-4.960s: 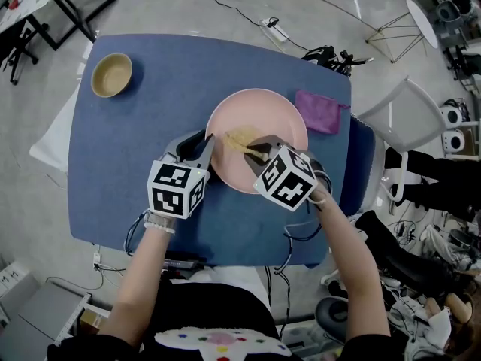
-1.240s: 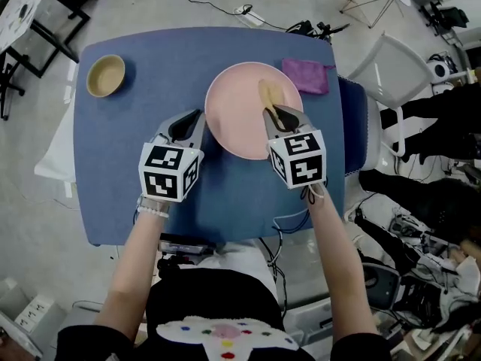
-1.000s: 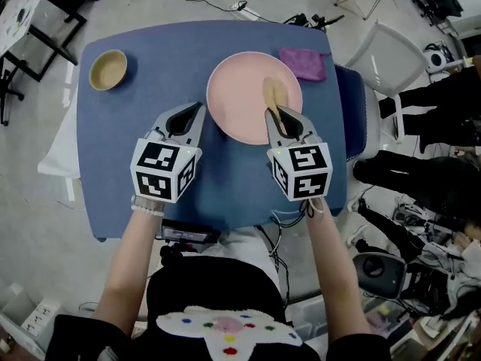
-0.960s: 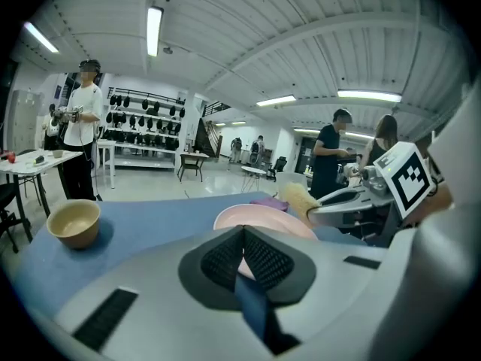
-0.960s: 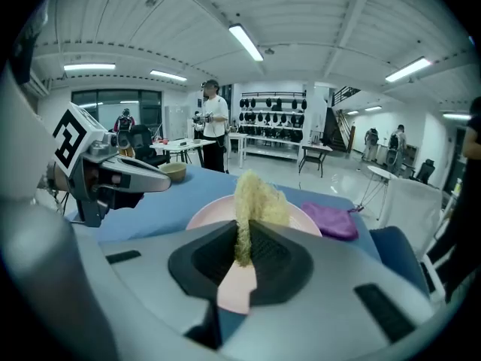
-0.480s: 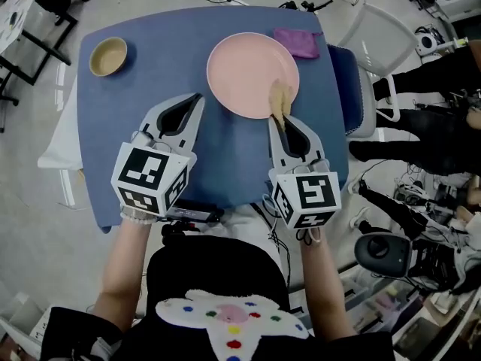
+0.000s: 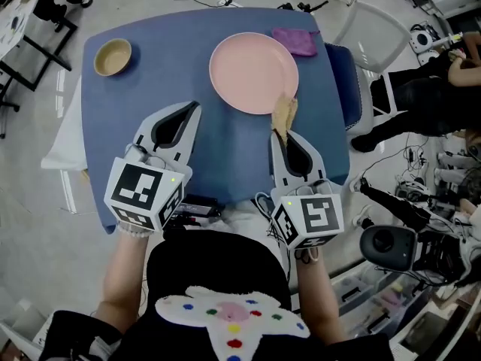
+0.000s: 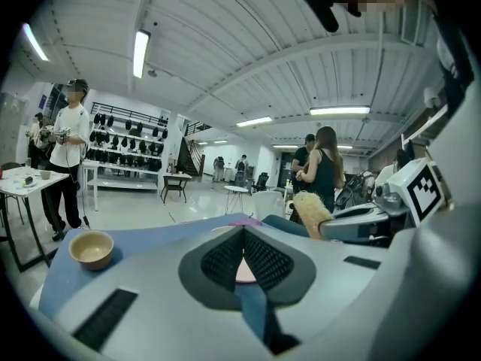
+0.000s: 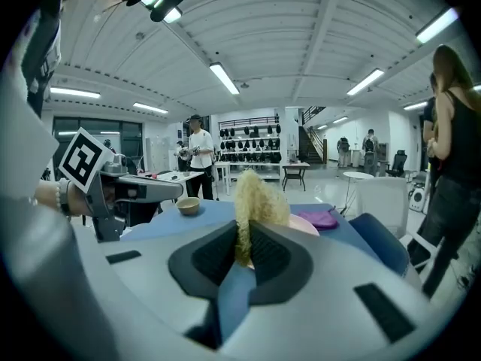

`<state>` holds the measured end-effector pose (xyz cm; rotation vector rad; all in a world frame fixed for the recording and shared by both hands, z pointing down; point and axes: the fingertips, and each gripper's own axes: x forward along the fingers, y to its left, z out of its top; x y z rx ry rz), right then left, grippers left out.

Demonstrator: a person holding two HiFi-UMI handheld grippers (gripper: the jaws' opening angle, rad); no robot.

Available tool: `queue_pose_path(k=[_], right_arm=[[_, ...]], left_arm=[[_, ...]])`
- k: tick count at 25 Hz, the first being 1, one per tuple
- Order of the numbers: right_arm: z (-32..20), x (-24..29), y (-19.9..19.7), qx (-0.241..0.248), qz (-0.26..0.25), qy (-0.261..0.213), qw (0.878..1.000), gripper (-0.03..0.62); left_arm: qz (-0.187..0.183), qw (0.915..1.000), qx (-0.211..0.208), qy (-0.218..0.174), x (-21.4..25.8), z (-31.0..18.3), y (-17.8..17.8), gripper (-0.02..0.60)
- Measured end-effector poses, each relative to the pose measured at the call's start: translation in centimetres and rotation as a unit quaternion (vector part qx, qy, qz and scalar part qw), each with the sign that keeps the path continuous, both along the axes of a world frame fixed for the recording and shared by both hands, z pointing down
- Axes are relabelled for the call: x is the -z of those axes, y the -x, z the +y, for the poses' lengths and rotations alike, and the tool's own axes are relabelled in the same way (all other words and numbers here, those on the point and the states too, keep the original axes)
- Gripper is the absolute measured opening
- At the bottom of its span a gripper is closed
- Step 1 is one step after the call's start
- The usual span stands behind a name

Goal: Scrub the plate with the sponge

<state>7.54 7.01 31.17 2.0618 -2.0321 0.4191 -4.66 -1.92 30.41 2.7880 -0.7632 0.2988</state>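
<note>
The pink plate (image 7: 254,72) lies flat on the blue table (image 7: 150,89), with nothing on it. My right gripper (image 7: 282,131) is shut on the yellow sponge (image 7: 284,115), which sticks up from its tips just off the plate's near right rim. In the right gripper view the sponge (image 9: 255,198) stands upright in the jaws, with the plate (image 9: 304,224) behind it. My left gripper (image 7: 194,108) is shut on nothing, over bare table left of the plate's near edge. The left gripper view shows a sliver of plate (image 8: 244,269) between its jaws and the sponge (image 8: 312,209) at right.
A small wooden bowl (image 7: 113,57) sits at the table's far left corner. A purple cloth (image 7: 295,40) lies past the plate's far right rim. A blue-seated chair (image 7: 353,74) stands by the table's right edge. People stand in the room beyond.
Both grippers have drawn back toward me, away from the plate. The sponge has come off the plate's surface and is now past its near right rim.
</note>
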Motion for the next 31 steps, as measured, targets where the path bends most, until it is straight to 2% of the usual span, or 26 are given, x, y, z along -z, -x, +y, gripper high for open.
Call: queue_pose_path(k=[16, 22, 31], right_arm=[[0.5, -0.5, 0.5, 0.001, 0.001, 0.003, 1.0, 0.037], [0.5, -1.0, 0.4, 0.003, 0.011, 0.008, 1.0, 0.037], [0.4, -1.4, 0.2, 0.0, 0.014, 0.014, 1.0, 0.037]], left_arm=[[0.003, 0.9998, -0.017, -0.007, 0.1, 0.3, -0.8, 0.011], [0.017, 0.9997, -0.012, 0.014, 0.0, 0.3, -0.5, 0.011], [0.003, 0.9998, -0.016, 0.009, -0.6, 0.1, -0.5, 0.011]])
